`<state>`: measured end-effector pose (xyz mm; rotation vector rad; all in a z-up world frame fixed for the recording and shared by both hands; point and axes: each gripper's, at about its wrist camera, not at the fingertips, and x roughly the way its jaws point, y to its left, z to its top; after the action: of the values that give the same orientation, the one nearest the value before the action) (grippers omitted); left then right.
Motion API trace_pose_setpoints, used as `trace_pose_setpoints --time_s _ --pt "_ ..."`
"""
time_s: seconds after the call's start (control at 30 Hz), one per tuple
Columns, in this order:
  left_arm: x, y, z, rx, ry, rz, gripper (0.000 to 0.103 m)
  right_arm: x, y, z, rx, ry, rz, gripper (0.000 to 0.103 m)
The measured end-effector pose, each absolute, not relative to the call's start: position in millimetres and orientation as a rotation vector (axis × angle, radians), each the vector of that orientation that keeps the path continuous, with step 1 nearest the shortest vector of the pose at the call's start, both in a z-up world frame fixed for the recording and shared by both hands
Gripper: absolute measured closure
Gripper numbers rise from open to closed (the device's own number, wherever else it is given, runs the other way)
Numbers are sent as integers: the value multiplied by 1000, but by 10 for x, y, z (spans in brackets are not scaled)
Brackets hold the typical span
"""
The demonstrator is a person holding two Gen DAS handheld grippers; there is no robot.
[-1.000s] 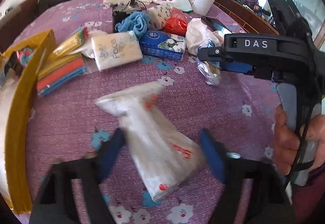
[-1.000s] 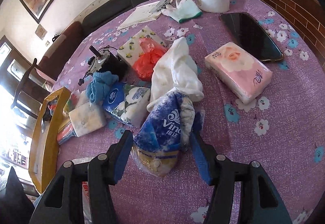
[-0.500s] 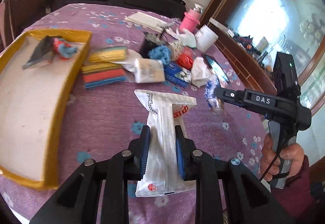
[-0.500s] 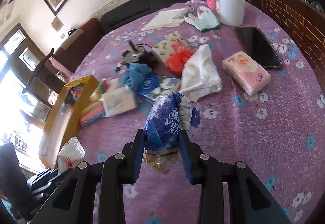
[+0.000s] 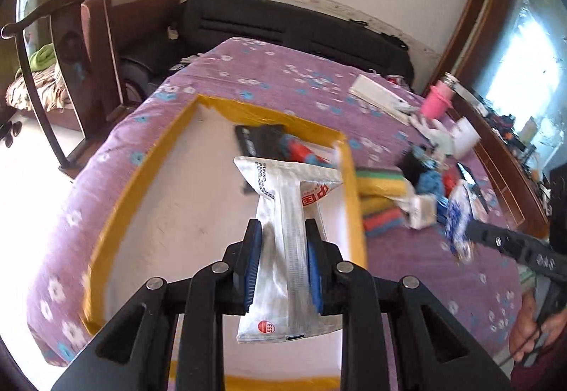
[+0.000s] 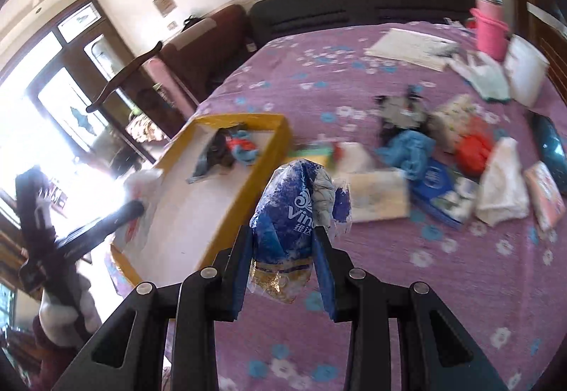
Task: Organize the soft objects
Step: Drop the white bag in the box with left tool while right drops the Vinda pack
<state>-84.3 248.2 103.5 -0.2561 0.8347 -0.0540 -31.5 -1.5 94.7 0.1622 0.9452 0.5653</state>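
My left gripper [image 5: 283,238] is shut on a white plastic packet with red print [image 5: 287,213] and holds it above the yellow-rimmed tray [image 5: 149,174]. The tray holds a dark pouch [image 5: 258,139] and a red-and-blue item [image 5: 301,151] at its far end. My right gripper [image 6: 283,242] is shut on a blue tissue pack [image 6: 294,213], held above the purple flowered tablecloth just right of the tray [image 6: 262,174]. The left gripper with its packet also shows in the right wrist view [image 6: 138,210], over the tray's near left corner.
Soft things lie in a heap right of the tray: coloured sponges [image 5: 382,199], a white tissue pack [image 6: 379,196], a blue tissue pack [image 6: 443,196], a blue cloth [image 6: 407,150], a red bag [image 6: 471,146], a white cloth [image 6: 503,185], a pink pack [image 6: 545,196]. A pink bottle [image 6: 490,26] and a white tub [image 6: 524,72] stand at the back.
Both grippers closed on their items and lifted them. The left carried the white packet leftward over the tray. The right moved the blue tissue pack left, toward the tray.
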Motion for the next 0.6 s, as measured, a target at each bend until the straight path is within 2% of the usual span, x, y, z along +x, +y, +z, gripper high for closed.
trace_pose_setpoints --time_s 0.23,0.4,0.47,0.53,0.6 --pt "-157 2980 777 -357 915 -17 79 -23 882 882 77 986 681 66" --pt "211 3105 560 -371 954 8 78 196 1366 642 8 1063 713 66" --pt "286 3136 494 -372 954 23 73 292 1469 531 -7 1096 704 66" --pt "304 3179 453 -393 949 26 49 386 1542 444 -26 1112 675 66" --pt "277 3218 433 -418 935 23 42 489 1584 387 -63 1096 607 63"
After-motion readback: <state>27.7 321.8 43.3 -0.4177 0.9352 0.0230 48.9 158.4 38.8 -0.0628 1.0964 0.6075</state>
